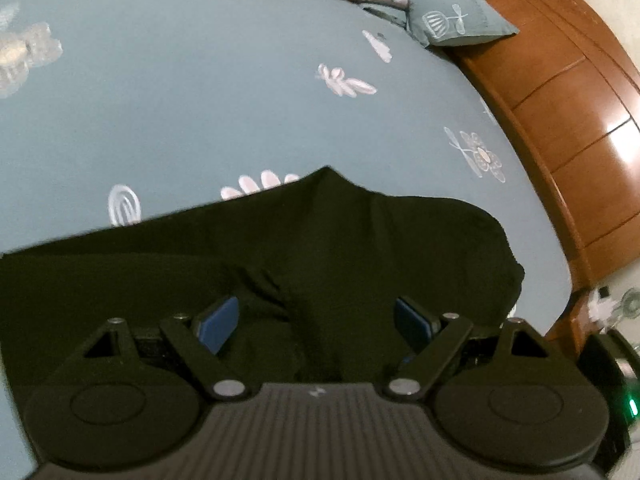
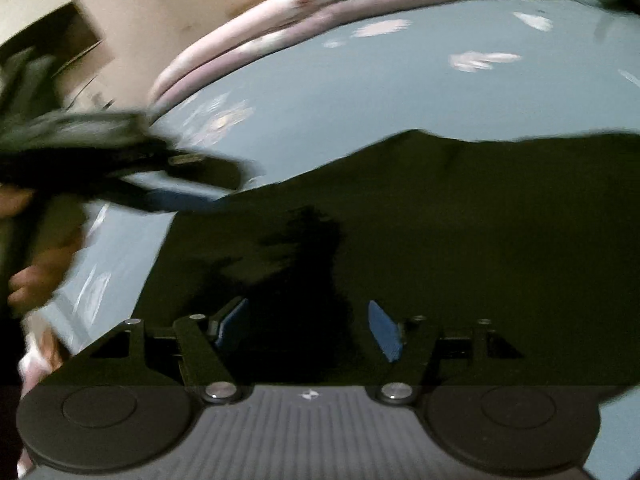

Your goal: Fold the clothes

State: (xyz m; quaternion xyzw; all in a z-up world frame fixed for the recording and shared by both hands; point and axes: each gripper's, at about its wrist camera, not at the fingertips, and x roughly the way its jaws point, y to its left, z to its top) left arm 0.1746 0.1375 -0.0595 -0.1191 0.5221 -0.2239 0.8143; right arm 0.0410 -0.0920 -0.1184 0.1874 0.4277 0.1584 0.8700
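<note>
Dark garment (image 1: 280,264) lies flat on the blue bedsheet (image 1: 200,120) w/ both grippers above it, left gripper (image 1: 316,320) & right gripper (image 2: 308,328) jaws spread, empty, prob. lining up next fold.

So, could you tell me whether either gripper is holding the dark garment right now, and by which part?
Neither holds it. The left gripper and right gripper both have open jaws above the dark garment, with no cloth pinched between them.
</note>
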